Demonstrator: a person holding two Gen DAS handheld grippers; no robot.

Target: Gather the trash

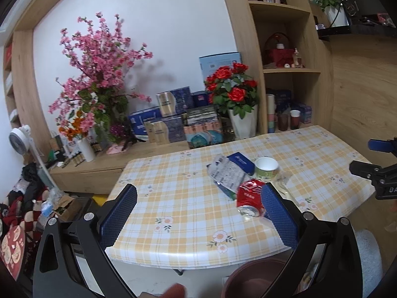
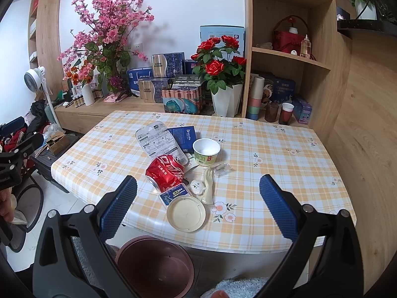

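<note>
The left gripper (image 1: pixel 198 193) is hovering with its fingers spread wide over the near edge of the checked table (image 2: pixel 273 149), gripping nothing. In the right wrist view the trash is lying at the table's middle: a crushed red can (image 2: pixel 165 172) at nine o'clock of the pile, a paper cup (image 2: pixel 206 152) at twelve, a round lid (image 2: pixel 186 213) at six. The right gripper (image 2: pixel 198 193) is likewise gaping empty above a brown bin (image 2: pixel 155 265) sitting at six o'clock below the table
</note>
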